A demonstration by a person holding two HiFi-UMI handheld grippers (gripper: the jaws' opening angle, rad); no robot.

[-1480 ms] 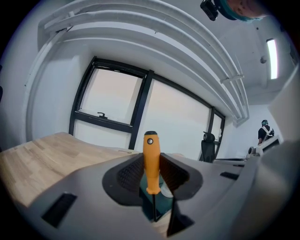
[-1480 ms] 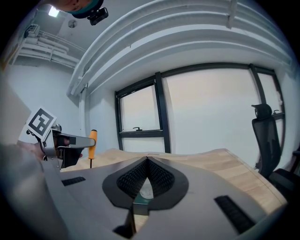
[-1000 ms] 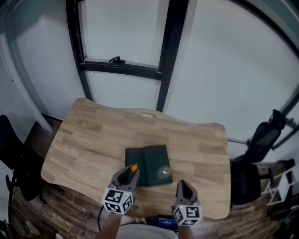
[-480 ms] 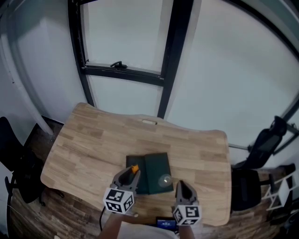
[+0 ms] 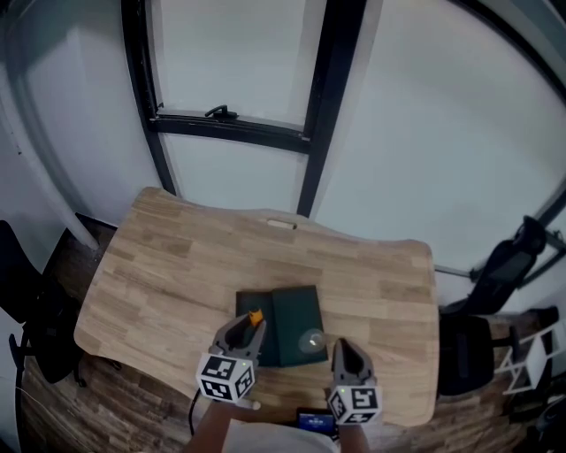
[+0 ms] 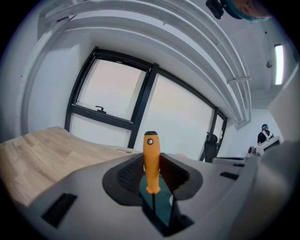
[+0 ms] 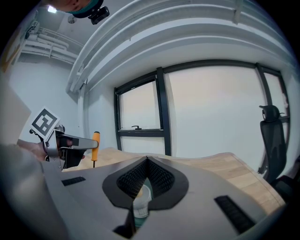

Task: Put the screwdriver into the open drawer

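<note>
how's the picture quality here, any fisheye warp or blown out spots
Head view: strong barrel distortion bends the window frame and the table edges, and the corners go dark. Left gripper view: fisheye with a black round border; the panes wash out pale, but the orange screwdriver is sharp. Right gripper view: same curved warp, with a ceiling light glaring at top left.

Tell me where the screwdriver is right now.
The screwdriver stands upright, clamped in the left gripper, at the head view's lower middle, over the left part of the dark green box on the wooden table.
</note>
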